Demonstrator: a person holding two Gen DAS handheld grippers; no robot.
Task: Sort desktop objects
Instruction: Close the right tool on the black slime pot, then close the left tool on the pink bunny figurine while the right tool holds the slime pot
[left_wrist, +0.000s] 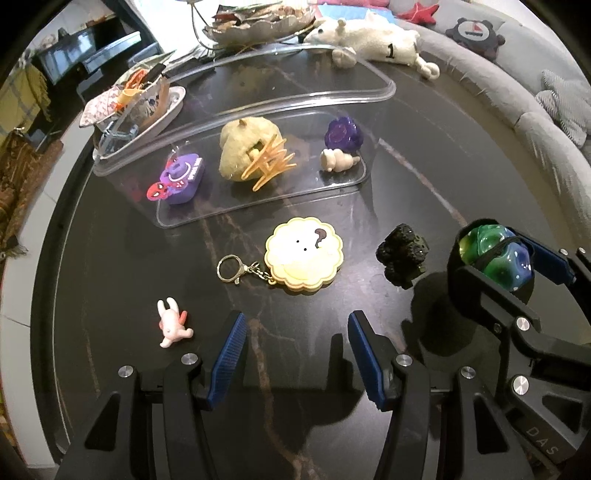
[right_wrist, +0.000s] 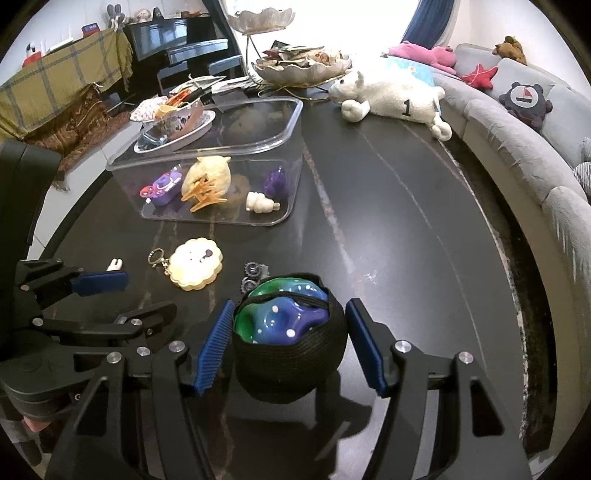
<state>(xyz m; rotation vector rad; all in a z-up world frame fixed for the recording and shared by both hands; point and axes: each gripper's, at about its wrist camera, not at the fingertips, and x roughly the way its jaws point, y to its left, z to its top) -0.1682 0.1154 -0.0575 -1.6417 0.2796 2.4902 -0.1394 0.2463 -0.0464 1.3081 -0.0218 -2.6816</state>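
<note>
A clear plastic bin (left_wrist: 373, 173) (right_wrist: 295, 110) on the dark table holds a purple Spider-Man case (left_wrist: 179, 179), a tan plush with an orange clip (left_wrist: 251, 147), a purple flower toy (left_wrist: 343, 133) and a cream figure (left_wrist: 337, 160). A yellow cookie keychain (left_wrist: 304, 254) (right_wrist: 197, 264), a black toy truck (left_wrist: 402, 254) and a pink rabbit figure (left_wrist: 171, 325) lie on the table. My left gripper (left_wrist: 295, 350) is open and empty, just short of the keychain. My right gripper (right_wrist: 290, 345) (left_wrist: 495, 254) straddles a black mesh ball with a green-blue filling (right_wrist: 288, 332); the left pad touches it, the right pad stands apart.
A white plush sheep (right_wrist: 391, 98) lies at the table's far edge beside a grey sofa (right_wrist: 517, 129). A dish of odds and ends (left_wrist: 147, 107) sits behind the bin. A shell-shaped bowl (right_wrist: 303, 70) stands at the back.
</note>
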